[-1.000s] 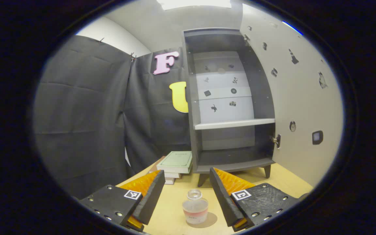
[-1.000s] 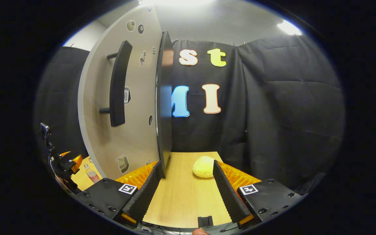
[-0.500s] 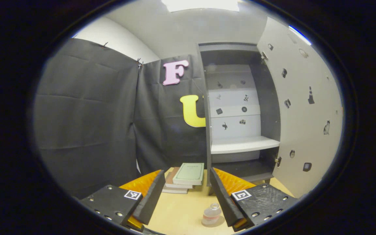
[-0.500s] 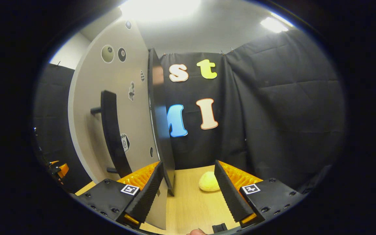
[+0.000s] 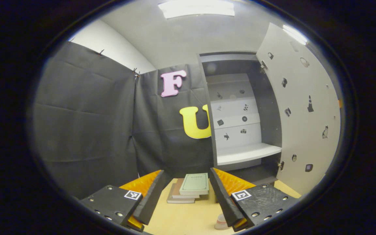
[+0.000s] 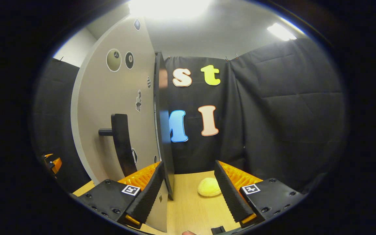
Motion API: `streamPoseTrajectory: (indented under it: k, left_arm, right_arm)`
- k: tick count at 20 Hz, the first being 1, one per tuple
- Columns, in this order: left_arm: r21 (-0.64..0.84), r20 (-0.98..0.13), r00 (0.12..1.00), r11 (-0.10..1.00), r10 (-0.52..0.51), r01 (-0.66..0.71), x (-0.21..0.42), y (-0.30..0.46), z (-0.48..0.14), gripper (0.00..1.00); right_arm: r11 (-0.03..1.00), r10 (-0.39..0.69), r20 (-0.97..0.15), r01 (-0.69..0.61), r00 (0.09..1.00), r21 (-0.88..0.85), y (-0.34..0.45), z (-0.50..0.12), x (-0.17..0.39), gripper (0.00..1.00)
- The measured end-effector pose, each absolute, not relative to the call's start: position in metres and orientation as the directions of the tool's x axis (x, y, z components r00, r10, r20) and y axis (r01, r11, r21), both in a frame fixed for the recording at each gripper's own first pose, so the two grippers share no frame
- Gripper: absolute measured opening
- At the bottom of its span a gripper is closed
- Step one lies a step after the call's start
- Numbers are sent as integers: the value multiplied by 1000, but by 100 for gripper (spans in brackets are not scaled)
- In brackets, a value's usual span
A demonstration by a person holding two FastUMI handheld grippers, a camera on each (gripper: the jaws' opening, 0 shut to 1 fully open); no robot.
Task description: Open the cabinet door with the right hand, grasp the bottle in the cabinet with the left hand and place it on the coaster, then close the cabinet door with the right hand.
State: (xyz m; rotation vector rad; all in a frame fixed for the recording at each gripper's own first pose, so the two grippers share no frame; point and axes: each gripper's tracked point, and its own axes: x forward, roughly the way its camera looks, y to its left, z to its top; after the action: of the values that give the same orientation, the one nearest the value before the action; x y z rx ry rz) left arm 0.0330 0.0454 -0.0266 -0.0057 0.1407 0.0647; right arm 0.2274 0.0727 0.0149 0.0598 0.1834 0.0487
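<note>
My left gripper [image 5: 186,178] is open and holds nothing. The small clear bottle [image 5: 221,221] stands on the wooden table low in the left gripper view, partly hidden behind my right finger [image 5: 222,195]; a thin rim of the coaster [image 5: 216,227] shows under it. The grey cabinet [image 5: 245,130] stands open with bare shelves, its pale door [image 5: 302,111] swung out to the right. In the right gripper view my right gripper [image 6: 189,168] is open at the door's [image 6: 116,107] free edge. The dark edge [image 6: 164,137] sits between the jaws, close to the left finger, beside the black handle [image 6: 122,147].
A stack of books [image 5: 191,187] lies on the table left of the cabinet. A yellow rounded object [image 6: 209,187] rests on the table beyond my right gripper. The left gripper [image 6: 52,163] appears at the far left of the right gripper view. Black cloth walls close the booth.
My left gripper has pulled back from the released bottle, which dropped toward the bottom of its view. My right gripper has shifted along the door's edge, and the handle now looks nearer.
</note>
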Motion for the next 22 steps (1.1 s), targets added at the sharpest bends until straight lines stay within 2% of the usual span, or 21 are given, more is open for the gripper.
streamPoseTrajectory:
  k: [7,22]
  left_arm:
    - [-19,-171,985,999,33,-37,47,49,-42,82]
    - [-80,-180,982,994,54,-69,36,112,-62,82]
  right_arm:
    - [992,102,-198,-86,975,89,109,13,216,97]
    - [982,187,-195,-186,963,25,191,22,220,97]
